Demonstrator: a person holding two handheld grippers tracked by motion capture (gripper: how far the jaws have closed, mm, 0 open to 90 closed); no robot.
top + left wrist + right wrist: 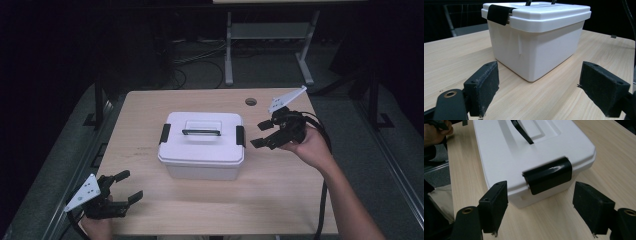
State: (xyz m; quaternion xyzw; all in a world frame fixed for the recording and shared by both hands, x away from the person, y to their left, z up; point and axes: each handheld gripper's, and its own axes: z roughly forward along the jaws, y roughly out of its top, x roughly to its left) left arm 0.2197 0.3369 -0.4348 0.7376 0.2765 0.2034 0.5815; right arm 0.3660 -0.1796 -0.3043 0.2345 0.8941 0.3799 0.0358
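Both sets of jaws stand wide and hold nothing: the right gripper (266, 134) hovers just beside the black latch (547, 175) on the near end of the white lidded box (202, 145). The box sits mid-table (280, 190), while the left gripper (125, 186) waits near the front corner, well apart from it.

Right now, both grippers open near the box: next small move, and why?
Probably ease the right gripper forward onto the black latch on the white lidded box. Its jaws stand open, apart from the latch and already lined up on it, and the latch looks closed over the lid's edge. The left gripper is open, farther back near the table's front edge.
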